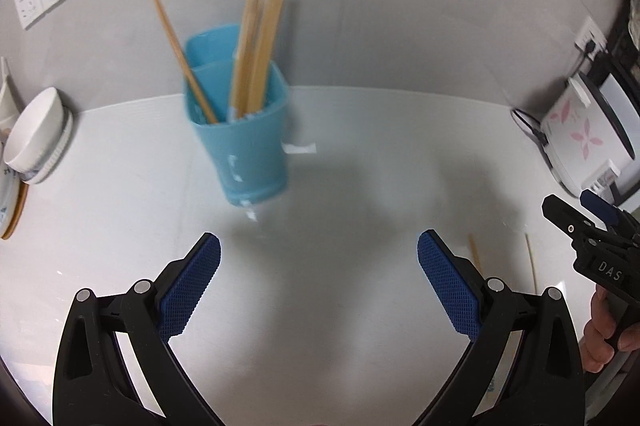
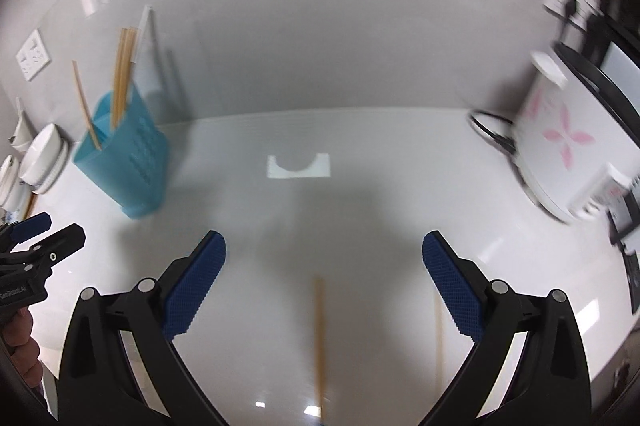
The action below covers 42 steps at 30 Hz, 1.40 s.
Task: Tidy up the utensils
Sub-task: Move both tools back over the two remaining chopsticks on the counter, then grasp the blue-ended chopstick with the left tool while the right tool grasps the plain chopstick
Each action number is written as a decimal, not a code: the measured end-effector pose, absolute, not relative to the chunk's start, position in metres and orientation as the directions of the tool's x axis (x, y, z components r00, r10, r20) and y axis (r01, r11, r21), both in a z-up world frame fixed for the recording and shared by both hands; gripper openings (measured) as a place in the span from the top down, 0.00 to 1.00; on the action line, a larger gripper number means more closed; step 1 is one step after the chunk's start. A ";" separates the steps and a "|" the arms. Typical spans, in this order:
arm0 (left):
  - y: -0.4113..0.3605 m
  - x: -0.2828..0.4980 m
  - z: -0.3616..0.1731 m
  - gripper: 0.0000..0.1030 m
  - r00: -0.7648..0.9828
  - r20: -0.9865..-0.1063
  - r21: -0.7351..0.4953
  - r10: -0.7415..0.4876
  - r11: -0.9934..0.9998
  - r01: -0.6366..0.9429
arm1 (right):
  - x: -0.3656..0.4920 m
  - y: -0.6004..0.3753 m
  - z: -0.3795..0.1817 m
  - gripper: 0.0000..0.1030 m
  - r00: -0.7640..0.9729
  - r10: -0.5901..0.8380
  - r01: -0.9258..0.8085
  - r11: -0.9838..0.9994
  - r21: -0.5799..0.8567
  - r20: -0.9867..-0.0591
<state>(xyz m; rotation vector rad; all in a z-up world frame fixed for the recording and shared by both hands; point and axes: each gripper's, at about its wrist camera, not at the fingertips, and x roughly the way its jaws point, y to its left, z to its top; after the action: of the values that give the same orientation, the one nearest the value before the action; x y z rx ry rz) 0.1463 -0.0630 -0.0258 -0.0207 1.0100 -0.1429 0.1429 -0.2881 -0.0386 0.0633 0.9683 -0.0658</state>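
- Two grippers, left [image 1: 319,258] and right [image 2: 324,258], jaws wide apart, holding nothing.
- Holder [image 1: 240,141] near wall; counter [image 1: 360,153] bare between.
- Two chopsticks [image 2: 319,338] flat near the front edge.

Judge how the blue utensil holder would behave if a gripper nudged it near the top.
The blue utensil holder looks apt to tip: it narrows toward its base, and the chopsticks stand well above its rim. It seems to be light plastic, so it would probably slide easily on the glossy white counter. Motion blur hides finer detail.
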 end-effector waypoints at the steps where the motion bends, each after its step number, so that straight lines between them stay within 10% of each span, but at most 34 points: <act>1: -0.071 0.144 -0.029 0.06 0.514 -0.847 -0.086 -0.136 0.989 0.119 | 0.140 -0.294 -0.042 0.08 0.557 -0.037 0.094 0.995 0.019 -0.830; 20: -0.214 0.098 -0.120 0.06 0.307 -0.943 -0.054 -0.125 0.971 0.231 | 0.089 -0.382 -0.116 0.09 0.349 -0.086 0.132 0.990 -0.042 -0.933; 42: -0.253 0.100 -0.166 0.22 0.184 -0.983 0.012 -0.022 0.984 0.179 | 0.102 -0.377 -0.159 0.54 0.138 -0.017 0.071 0.997 -0.007 -0.990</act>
<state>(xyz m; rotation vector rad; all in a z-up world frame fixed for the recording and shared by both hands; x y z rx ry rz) 0.1005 -0.2527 -0.1665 0.1347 1.3800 -0.1425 0.1023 -0.3768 -0.1589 0.0450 1.4309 -0.0632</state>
